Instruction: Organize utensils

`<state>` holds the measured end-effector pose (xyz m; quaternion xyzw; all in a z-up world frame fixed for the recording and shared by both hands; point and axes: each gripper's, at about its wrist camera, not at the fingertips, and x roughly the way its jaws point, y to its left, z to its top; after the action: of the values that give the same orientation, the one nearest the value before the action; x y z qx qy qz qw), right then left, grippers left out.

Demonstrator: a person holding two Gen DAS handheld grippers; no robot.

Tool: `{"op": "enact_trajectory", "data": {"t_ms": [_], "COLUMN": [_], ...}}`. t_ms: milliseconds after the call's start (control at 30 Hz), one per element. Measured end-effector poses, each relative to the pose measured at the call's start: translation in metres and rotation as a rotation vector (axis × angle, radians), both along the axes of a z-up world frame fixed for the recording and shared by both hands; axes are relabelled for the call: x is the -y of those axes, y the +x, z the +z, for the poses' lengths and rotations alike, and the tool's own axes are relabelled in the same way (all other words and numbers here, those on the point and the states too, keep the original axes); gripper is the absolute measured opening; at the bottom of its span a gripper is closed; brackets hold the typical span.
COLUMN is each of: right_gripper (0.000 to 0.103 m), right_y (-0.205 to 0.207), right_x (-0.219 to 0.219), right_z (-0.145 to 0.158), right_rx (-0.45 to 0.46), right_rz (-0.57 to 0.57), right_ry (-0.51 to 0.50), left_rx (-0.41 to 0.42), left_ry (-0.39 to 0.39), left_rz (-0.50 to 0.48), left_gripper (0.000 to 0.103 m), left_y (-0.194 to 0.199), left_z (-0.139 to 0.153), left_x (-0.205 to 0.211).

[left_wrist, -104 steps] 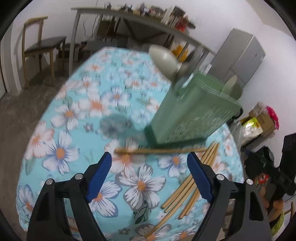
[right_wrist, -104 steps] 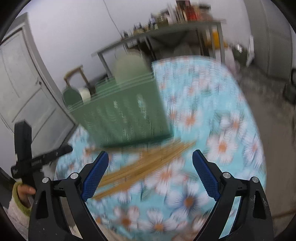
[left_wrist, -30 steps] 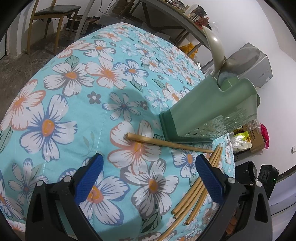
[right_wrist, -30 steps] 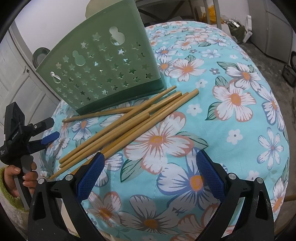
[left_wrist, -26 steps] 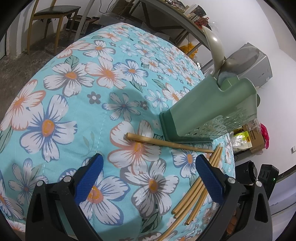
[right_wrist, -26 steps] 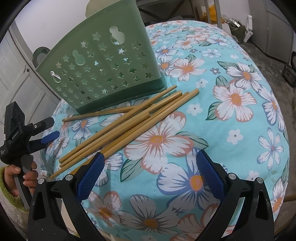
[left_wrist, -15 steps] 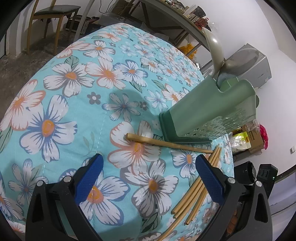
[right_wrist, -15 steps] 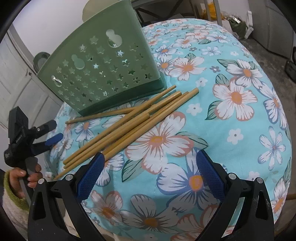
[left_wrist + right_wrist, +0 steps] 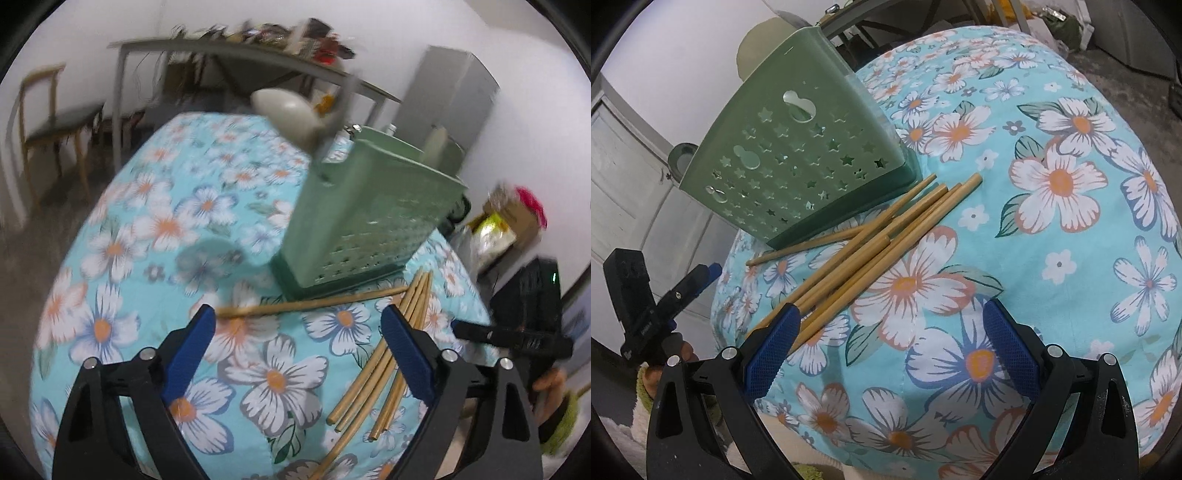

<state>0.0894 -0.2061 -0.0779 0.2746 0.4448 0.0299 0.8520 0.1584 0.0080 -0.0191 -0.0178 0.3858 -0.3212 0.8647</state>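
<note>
Tablecloth (image 9: 1052,258): turquoise, white flowers with orange centres. Utensil holder (image 9: 798,155): pale green, star cut-outs, darker green base. Chopsticks (image 9: 871,243) beside the holder: tan. Gripper pads (image 9: 772,347): blue.

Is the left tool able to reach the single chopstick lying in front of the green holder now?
Probably yes. The left tool is open and empty, the single chopstick lies just ahead on the cloth, nothing in between.

Left gripper (image 9: 297,334) jaws, just closing slightly, and right gripper (image 9: 892,332) jaws gape empty, angled downward.
</note>
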Motion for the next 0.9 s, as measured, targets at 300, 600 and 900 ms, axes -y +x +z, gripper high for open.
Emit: {"op": "enact_trajectory", "data": {"t_ms": [300, 600, 900], "right_gripper": [0.095, 0.06, 0.027], "right_y": [0.001, -0.003, 0.009], "right_x": [0.001, 0.024, 0.06], "right_z": [0.001, 0.006, 0.001], "right_rx": [0.0, -0.007, 0.001], "right_rz": [0.001, -0.062, -0.205], "right_ry": [0.014, 0.116, 0.286], "left_rx": [0.167, 0.164, 0.148], "left_ry": [0.203, 0.2, 0.174], "left_rz": [-0.148, -0.186, -0.185], "left_gripper": [0.054, 0.04, 0.03], "left_y": [-0.021, -0.03, -0.033], "left_z": [-0.002, -0.006, -0.006], "left_x": [0.038, 0.046, 0.047]}}
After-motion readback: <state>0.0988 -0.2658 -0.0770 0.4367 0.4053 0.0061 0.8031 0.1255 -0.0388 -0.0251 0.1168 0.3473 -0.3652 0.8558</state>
